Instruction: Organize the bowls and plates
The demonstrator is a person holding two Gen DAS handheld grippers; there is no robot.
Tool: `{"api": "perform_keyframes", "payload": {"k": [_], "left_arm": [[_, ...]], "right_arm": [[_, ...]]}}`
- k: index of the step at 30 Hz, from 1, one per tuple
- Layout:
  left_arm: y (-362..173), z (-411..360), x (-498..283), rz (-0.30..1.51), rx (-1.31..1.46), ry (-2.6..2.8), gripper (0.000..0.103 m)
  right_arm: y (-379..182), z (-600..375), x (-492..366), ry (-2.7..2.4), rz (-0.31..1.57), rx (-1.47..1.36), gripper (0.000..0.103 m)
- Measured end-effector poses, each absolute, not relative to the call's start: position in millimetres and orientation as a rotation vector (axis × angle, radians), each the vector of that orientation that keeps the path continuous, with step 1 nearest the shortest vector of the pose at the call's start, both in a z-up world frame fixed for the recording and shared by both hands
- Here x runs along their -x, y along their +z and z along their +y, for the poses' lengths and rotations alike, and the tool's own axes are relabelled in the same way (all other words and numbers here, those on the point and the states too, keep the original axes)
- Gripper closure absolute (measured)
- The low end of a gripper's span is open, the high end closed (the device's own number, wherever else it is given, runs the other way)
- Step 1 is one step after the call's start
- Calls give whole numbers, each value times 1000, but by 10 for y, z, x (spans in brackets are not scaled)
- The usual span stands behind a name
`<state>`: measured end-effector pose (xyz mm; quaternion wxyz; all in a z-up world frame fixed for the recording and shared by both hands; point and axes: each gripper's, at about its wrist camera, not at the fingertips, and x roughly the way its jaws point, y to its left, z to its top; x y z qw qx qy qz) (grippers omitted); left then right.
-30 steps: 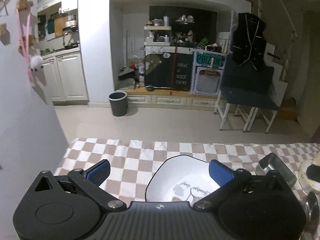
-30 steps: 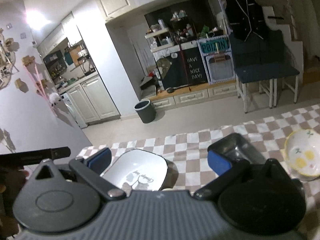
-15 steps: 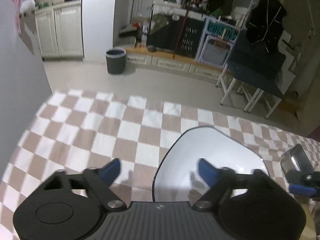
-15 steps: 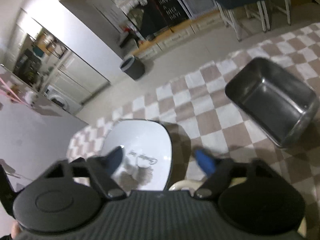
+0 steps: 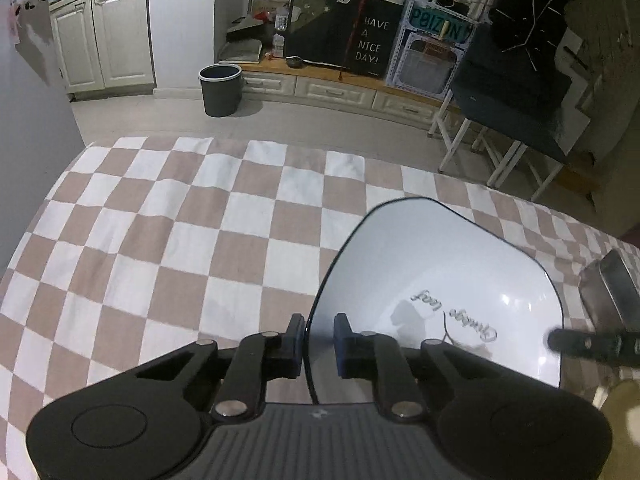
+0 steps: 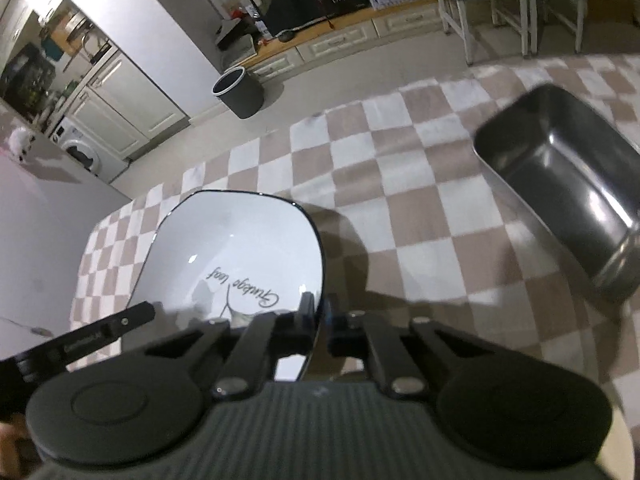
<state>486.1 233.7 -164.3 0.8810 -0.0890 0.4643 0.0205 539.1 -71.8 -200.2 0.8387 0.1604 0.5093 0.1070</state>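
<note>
A white square bowl [image 5: 432, 272] with a thin black rim and handwriting inside rests on the checked tablecloth [image 5: 180, 240]. My left gripper [image 5: 319, 334] straddles its left rim. Its jaws are closing: the outer pad sits at the rim, and a strip of white still shows before the inner pad. In the right wrist view the same bowl [image 6: 240, 248] lies at lower left. My right gripper [image 6: 319, 312] is shut on its right rim, pads tight on both sides of the edge.
A steel rectangular tray [image 6: 560, 200] sits on the cloth to the right of the bowl, and its corner [image 5: 608, 292] shows in the left wrist view. A cream dish [image 5: 620, 412] peeks in at lower right. A wall borders the table's left side. A grey bin [image 5: 220, 88] stands on the floor beyond.
Both grippers have dropped toward the table and tilted down. Their jaws went from wide open to narrow, the left around the bowl's left rim, the right clamped on its right rim.
</note>
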Motion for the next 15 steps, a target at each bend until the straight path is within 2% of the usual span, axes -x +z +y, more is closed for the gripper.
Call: {"api": "perform_keyframes", "payload": {"k": [7, 15], "left_arm": [[-1645, 2368, -4600, 979, 246, 7, 88], [-1603, 2210, -4448, 1028, 221, -4, 84]], "right_arm": [[-2015, -584, -5704, 237, 1024, -293, 98], [-2080, -450, -5902, 278, 958, -262, 94]]}}
